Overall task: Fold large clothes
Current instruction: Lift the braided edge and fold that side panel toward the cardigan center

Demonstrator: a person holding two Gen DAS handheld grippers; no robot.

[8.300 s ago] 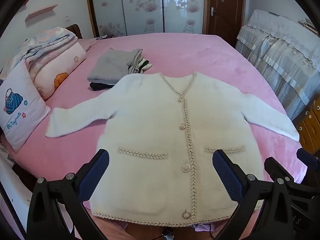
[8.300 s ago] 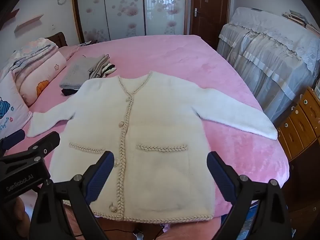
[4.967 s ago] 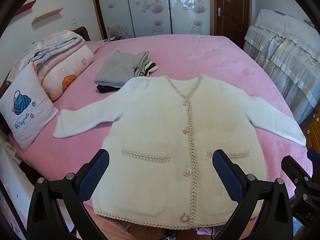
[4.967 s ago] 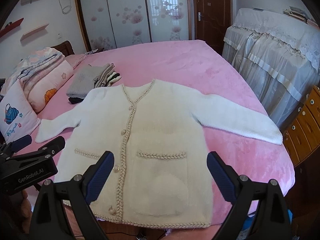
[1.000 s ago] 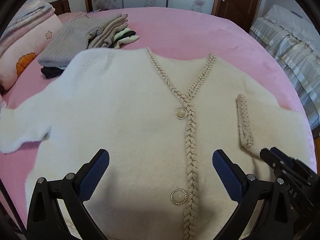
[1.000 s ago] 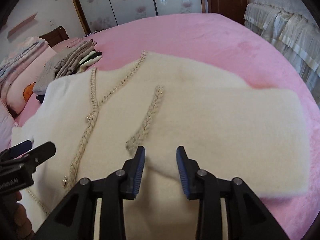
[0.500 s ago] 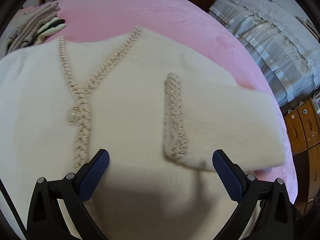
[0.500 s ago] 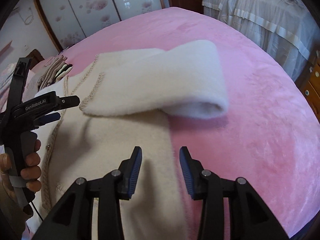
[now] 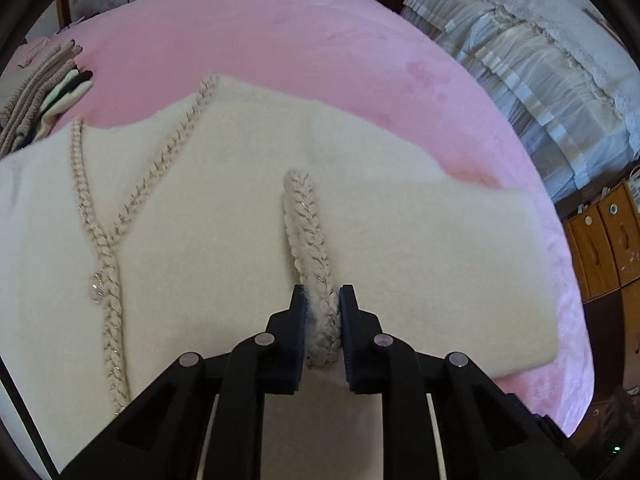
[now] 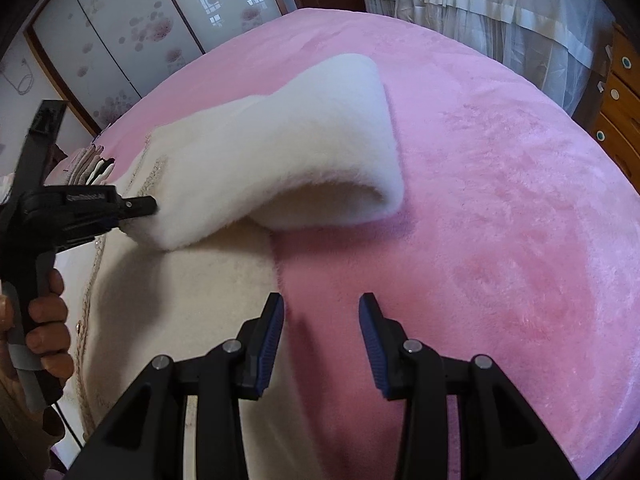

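Note:
A cream fuzzy cardigan (image 9: 192, 216) with braided trim and pearl buttons lies face up on the pink bed (image 9: 304, 40). Its right sleeve (image 9: 432, 256) is folded in across the chest. My left gripper (image 9: 322, 304) is shut on the braided sleeve cuff (image 9: 308, 232); it also shows in the right wrist view (image 10: 136, 208), pinching the sleeve (image 10: 296, 152) end. My right gripper (image 10: 322, 312) is open and empty, low over the cardigan's side edge (image 10: 224, 280) and the pink cover.
A pile of folded clothes (image 9: 40, 92) lies at the far left of the bed. A lace-covered piece of furniture (image 9: 532, 60) and wooden drawers (image 9: 604, 240) stand to the right. Sliding wardrobe doors (image 10: 168, 28) are behind the bed.
My left gripper has closed on the sleeve cuff, having been wide open half a second ago. My right gripper has opened a little wider and stays over the cardigan's side edge.

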